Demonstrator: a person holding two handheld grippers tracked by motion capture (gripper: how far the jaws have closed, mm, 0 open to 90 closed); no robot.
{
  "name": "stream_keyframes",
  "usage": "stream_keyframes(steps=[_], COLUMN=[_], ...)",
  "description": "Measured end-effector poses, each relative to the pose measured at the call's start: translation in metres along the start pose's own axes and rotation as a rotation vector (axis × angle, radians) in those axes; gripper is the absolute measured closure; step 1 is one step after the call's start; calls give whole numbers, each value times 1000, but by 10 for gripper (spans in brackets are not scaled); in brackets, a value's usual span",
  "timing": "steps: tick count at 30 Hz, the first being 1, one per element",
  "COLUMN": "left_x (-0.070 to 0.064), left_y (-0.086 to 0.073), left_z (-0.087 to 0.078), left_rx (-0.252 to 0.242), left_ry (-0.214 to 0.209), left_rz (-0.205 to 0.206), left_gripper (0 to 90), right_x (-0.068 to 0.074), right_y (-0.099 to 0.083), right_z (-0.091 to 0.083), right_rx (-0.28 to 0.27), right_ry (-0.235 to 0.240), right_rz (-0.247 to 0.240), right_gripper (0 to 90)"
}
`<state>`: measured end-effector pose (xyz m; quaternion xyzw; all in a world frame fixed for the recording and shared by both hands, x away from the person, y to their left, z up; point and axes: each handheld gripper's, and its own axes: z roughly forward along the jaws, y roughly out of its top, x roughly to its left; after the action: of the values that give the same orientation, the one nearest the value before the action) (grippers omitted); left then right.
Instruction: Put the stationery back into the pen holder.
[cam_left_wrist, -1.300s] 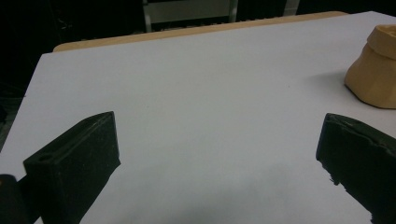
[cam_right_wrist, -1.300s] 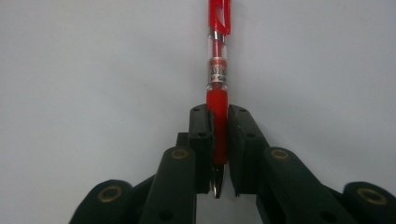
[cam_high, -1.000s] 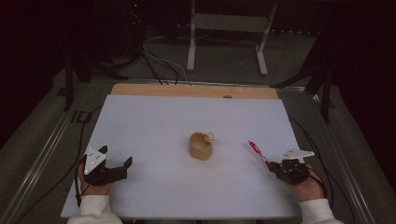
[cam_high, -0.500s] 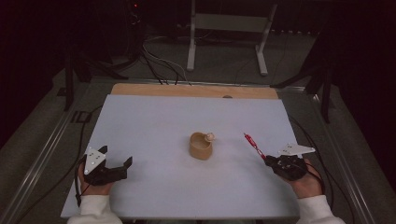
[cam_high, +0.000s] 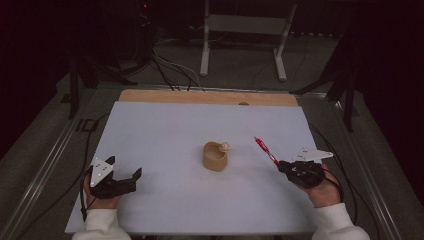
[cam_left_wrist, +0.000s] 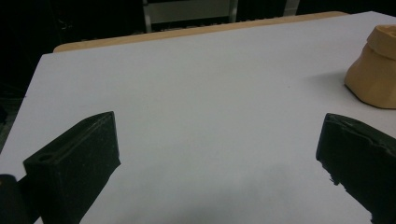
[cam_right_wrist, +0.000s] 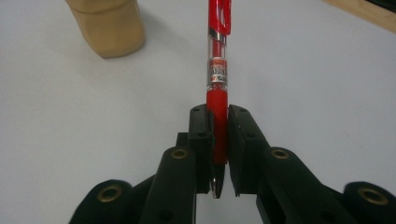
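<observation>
The right gripper (cam_right_wrist: 218, 140) is clamping a red pen (cam_right_wrist: 218, 70) near its tip. The left gripper (cam_left_wrist: 219, 163) is gaping wide, holding nothing. The long pen is likely pivoting, possibly missing the tan cup (cam_high: 215, 156).

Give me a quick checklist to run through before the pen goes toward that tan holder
1. Pen clamped in the right hand-held gripper: ok, both jaws press on its lower barrel.
2. Pen in line with the jaws: ok, it runs straight out between them in the right gripper view.
3. Holder upright on the table: ok, its mouth faces up in the high view.
4. Holder's mouth free: cannot tell, something small and pale sits at its rim.
5. Path from pen to holder: ok, bare table between them.
6. Left hand-held gripper out of the way: ok, open, holding nothing, at the table's near left.
</observation>
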<state>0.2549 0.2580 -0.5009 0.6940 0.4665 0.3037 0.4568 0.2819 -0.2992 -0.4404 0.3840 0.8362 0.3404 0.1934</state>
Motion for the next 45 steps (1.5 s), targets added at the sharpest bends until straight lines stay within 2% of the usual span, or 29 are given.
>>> stream_keyframes(steps=[14, 30, 45], left_x=[0, 0, 0], left_y=[0, 0, 0], left_z=[0, 0, 0], left_rx=[2, 2, 0], left_ry=[0, 1, 0], left_rz=[2, 3, 3], left_gripper=[0, 0, 0], right_x=[10, 31, 49], right_y=[22, 48, 68], right_z=[0, 4, 11], right_rx=[-17, -50, -59], right_ry=[27, 72, 111], right_rz=[-42, -93, -113], right_gripper=[812, 812, 811])
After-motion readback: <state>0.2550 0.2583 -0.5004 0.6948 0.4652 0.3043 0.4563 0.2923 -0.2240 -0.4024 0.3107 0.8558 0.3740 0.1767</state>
